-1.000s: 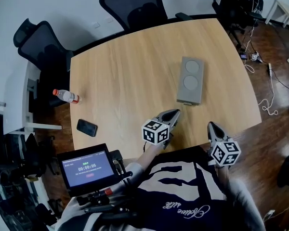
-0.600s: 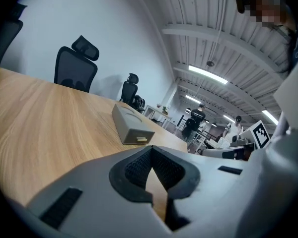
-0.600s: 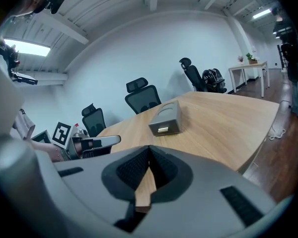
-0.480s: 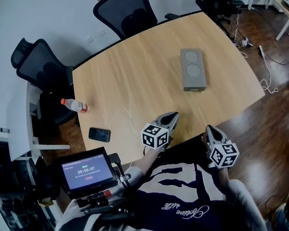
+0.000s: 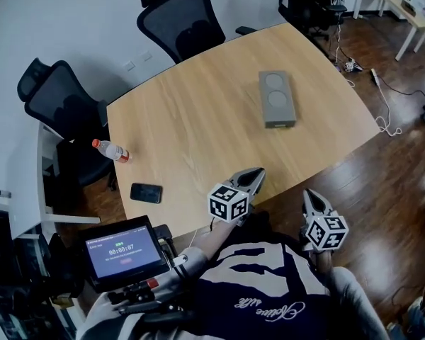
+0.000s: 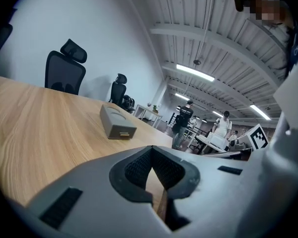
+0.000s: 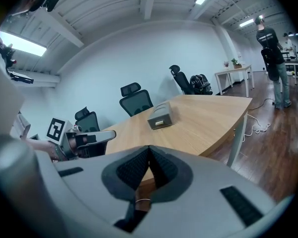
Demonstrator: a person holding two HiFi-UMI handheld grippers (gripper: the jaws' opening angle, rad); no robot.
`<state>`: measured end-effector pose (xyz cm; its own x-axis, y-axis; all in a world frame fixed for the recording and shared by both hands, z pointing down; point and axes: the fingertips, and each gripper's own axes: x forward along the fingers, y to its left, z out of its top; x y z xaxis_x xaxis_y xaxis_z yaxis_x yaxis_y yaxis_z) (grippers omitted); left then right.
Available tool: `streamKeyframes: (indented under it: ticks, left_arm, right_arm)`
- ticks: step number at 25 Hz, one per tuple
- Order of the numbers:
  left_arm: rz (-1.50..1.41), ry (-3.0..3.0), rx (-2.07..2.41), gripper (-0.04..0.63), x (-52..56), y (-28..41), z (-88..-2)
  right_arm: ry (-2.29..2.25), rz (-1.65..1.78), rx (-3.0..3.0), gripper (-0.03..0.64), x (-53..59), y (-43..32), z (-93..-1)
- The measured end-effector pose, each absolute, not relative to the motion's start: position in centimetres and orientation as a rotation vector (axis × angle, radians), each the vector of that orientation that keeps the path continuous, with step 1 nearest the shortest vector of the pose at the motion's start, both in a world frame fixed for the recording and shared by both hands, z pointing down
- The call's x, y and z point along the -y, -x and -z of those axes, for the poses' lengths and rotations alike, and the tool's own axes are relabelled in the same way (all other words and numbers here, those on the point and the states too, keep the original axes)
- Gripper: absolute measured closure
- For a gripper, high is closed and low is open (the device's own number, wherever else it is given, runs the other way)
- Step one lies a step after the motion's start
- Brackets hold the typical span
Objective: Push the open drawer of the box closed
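A grey oblong box [image 5: 277, 99] with two round recesses on top lies on the far right part of the wooden table [image 5: 198, 119]. Its short drawer front [image 6: 123, 132], with a small handle, faces me; I cannot tell how far the drawer stands out. My left gripper [image 5: 253, 177] hangs shut over the table's near edge, well short of the box. My right gripper [image 5: 309, 197] is shut and empty, off the table over the floor. The box [image 7: 160, 116] shows far ahead in the right gripper view, with the left gripper [image 7: 108, 133] at the left.
A plastic bottle [image 5: 111, 149] and a black phone [image 5: 146, 193] lie at the table's left edge. Black office chairs [image 5: 186, 20] stand behind and left of the table. A screen [image 5: 124, 250] is mounted near my body. Cables [image 5: 382, 98] trail on the floor at right.
Both grippers have drawn back toward the table's near edge, so the box now lies farther from them. The box has not shifted on the table.
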<state>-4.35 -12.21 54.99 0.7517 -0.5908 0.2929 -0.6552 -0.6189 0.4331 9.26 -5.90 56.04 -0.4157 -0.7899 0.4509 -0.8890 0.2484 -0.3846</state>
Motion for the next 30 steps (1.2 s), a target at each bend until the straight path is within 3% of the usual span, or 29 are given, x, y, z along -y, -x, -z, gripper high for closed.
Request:
streamKeyframes:
  ticks: [9,18,30]
  left_arm:
    - [-0.073,-2.388,1.068,0.594,5.9,4.8,-52.7]
    - [-0.104,-2.379,1.058,0.594,-4.8,1.6,-53.3]
    - [-0.161,-2.403,1.041,0.594,-13.9,2.2,-52.8]
  right_arm:
    - [-1.558,-0.858,2.424,0.618,-0.1,-9.5,-53.8]
    - [-1.450,-0.829,2.477,0.618,-9.4,-10.7,-54.0]
    - [-1.382,-0.839,2.553,0.618,-17.3,-8.0,-54.0]
